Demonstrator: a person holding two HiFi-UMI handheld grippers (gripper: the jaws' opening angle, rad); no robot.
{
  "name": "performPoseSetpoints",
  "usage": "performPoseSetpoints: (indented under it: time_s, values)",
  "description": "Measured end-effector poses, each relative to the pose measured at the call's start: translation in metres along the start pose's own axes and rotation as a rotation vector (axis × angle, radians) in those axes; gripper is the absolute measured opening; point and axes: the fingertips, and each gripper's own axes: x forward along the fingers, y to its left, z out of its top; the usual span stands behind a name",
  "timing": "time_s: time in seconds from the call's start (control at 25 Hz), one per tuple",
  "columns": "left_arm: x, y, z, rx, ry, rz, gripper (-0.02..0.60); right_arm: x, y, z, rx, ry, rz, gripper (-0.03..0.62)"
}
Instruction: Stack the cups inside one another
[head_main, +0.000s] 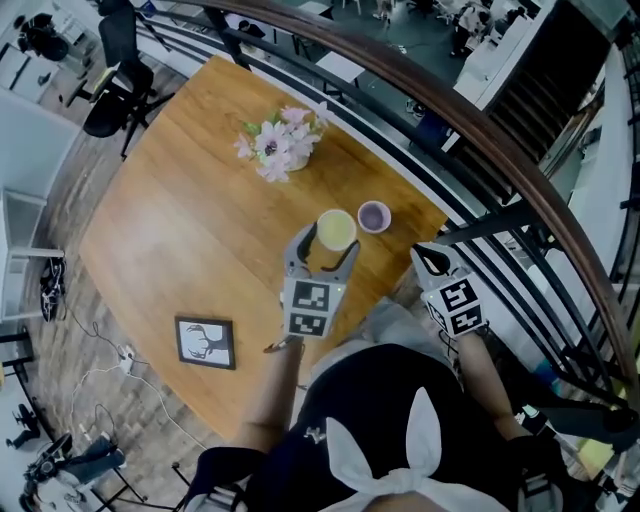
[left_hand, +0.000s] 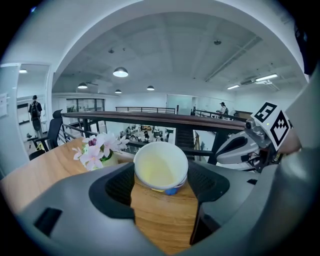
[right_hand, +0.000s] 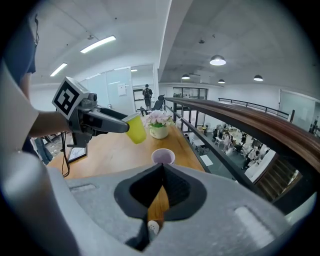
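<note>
Yellow cup (left_hand: 160, 169) — in left claw (left_hand: 161, 186) (raised).

Each tool — left tool (head_main: 327, 250), right tool (head_main: 430, 258) — has a grey shell, black ribbed pads (left_hand: 118, 187) and a white cube (head_main: 308, 308) printed with black square markers. At six o'clock in the head view, a black top (head_main: 370, 400) carries a white bow (head_main: 400, 470).

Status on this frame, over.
Left tool clamped on yellow paper cup, held tilted above the wooden table. Right tool shut, empty. Small purple cup upright on table, nothing covering it.
</note>
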Motion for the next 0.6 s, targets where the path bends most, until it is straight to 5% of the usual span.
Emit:
performPoseSetpoints:
  time_s: [0.6]
  values:
    - [0.045,-0.037,0.034,0.047,-0.016,-0.023,0.347,0.004,-0.057,0.018,-0.029,-0.022,0.011,-0.002]
